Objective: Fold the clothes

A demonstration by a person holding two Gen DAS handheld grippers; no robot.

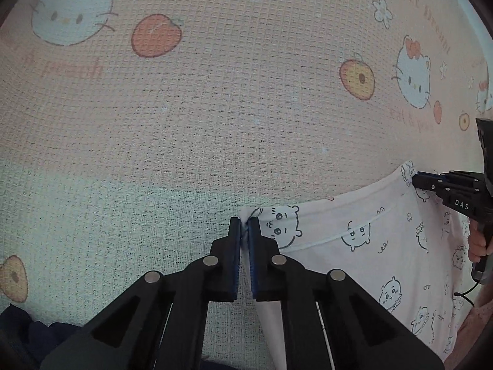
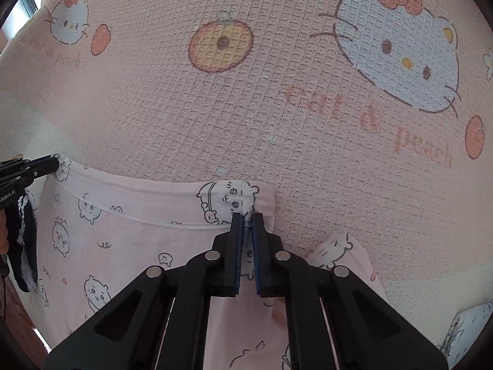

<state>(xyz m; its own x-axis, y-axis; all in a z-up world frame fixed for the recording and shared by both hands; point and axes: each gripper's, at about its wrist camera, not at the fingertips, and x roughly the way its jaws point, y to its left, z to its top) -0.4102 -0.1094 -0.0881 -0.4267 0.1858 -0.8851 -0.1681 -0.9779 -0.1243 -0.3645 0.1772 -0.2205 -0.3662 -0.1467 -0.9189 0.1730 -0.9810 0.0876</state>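
A: What is the garment here, and where does it lie?

B: A pale pink garment (image 2: 123, 246), printed with small cartoon animal faces, lies spread on a waffle-textured bedsheet (image 2: 277, 117) patterned with cat faces, peaches and the words "cat & peach". A white seam line runs across the garment near its upper edge.

A: And the tools?

B: The left tool (image 1: 244, 225) is clamped on one upper corner of the garment, a fold of white-pink cloth pinched between its blue pads. The right tool (image 2: 248, 219) is clamped on the opposite upper corner, cloth bunched between its pads just under a large printed animal face. Both point steeply down at the bed.

A: Do the views show each other's tool?

B: Yes. In the left wrist view the right tool (image 1: 414, 180) comes in from the right edge, its tip on the far corner of the garment (image 1: 385, 246), with part of a hand (image 1: 477, 245) on its handle. In the right wrist view the left tool (image 2: 57, 163) comes in from the left edge onto its corner.

A: Anything else around?

B: A dark navy garment (image 2: 26, 246) with white stripes hangs at the left edge of the right wrist view, beside the pink one. Dark cloth (image 1: 21, 333) also sits at the lower left of the left wrist view.
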